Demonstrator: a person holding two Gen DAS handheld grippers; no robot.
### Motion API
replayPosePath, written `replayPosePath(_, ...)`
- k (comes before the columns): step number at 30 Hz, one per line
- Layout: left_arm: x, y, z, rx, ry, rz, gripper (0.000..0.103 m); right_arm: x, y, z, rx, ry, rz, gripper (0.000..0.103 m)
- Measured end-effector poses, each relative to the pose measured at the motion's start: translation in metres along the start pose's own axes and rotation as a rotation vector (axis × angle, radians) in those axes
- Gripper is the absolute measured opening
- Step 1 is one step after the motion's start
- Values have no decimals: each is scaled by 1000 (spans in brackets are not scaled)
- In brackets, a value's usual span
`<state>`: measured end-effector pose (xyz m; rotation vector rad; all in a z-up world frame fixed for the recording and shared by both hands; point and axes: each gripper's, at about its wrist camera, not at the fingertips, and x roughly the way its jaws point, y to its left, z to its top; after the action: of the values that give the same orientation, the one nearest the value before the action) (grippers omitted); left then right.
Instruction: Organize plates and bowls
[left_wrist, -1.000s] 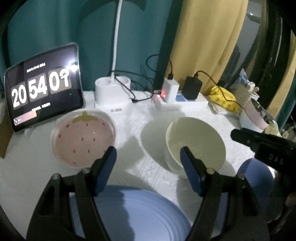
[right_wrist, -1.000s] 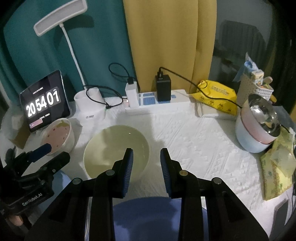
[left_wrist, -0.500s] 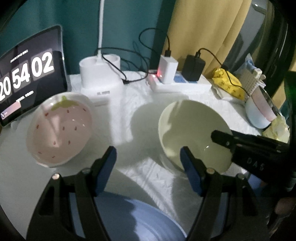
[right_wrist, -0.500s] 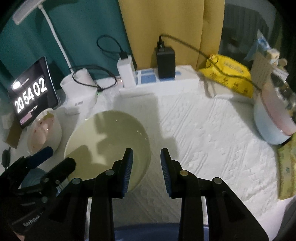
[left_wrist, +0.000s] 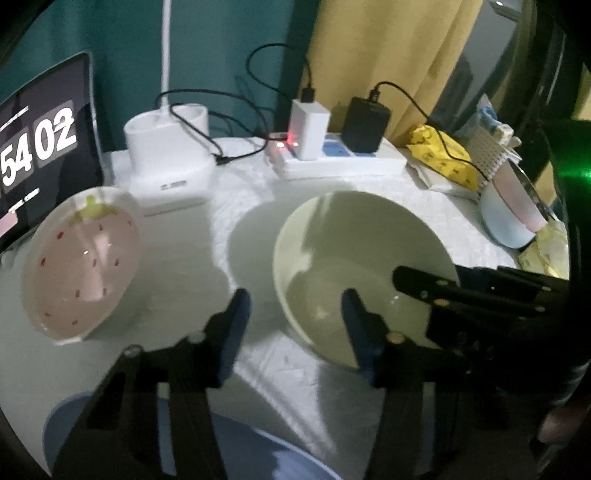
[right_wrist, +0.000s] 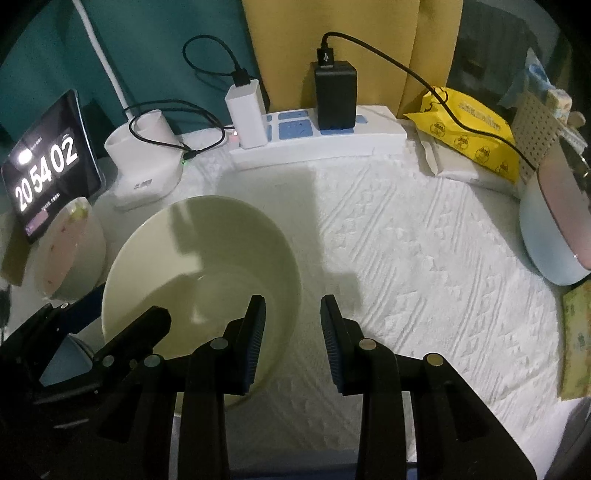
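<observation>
The left tool (left_wrist: 295, 321) stands wide open and holds nothing; its right finger (left_wrist: 356, 325) reaches over the near rim into the pale green bowl (left_wrist: 354, 258), while its left finger sits outside the bowl above the white bench cloth (left_wrist: 177, 258). The right tool (right_wrist: 291, 339) is partly open, its gap narrower than the left tool's, and it also holds nothing. Its left finger (right_wrist: 255, 339) hangs inside the bowl's right side and its right finger is outside, so the bowl's right rim lies between them; whether either pad touches the rim cannot be told.

Left of the left tool, apart from the green bowl, stands the pink strawberry bowl (left_wrist: 81, 258). A blue plate (left_wrist: 258, 454) lies below and behind the left tool at the bottom edge of its view.

Beyond the bowls, at the back of the bench, are a white lamp base (right_wrist: 144, 162), a white power strip (right_wrist: 317, 140) carrying a white charger (right_wrist: 247, 114) and a black charger (right_wrist: 335, 96), and far left a tablet clock (right_wrist: 48, 162) reading 20 54 02. To the right of the right tool lie a yellow wipes pack (right_wrist: 469, 129) and a small pink and white cooker (right_wrist: 554, 229).
</observation>
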<state>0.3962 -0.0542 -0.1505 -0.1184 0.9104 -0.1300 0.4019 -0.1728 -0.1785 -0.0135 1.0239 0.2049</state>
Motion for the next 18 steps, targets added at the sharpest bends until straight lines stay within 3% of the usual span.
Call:
replayPosePath(2,-1,-2,-1,3,-15,-9,38,0,2,-1,-19,-6,2,32)
replayPosePath(6,-3,-5,-2,16,-41,12,35,-3,7,-3,-59,-43,-4,27)
replayPosePath(18,-10,-6,-6,13,-65,7,33,-15,4,-4,-35,-80,26,25)
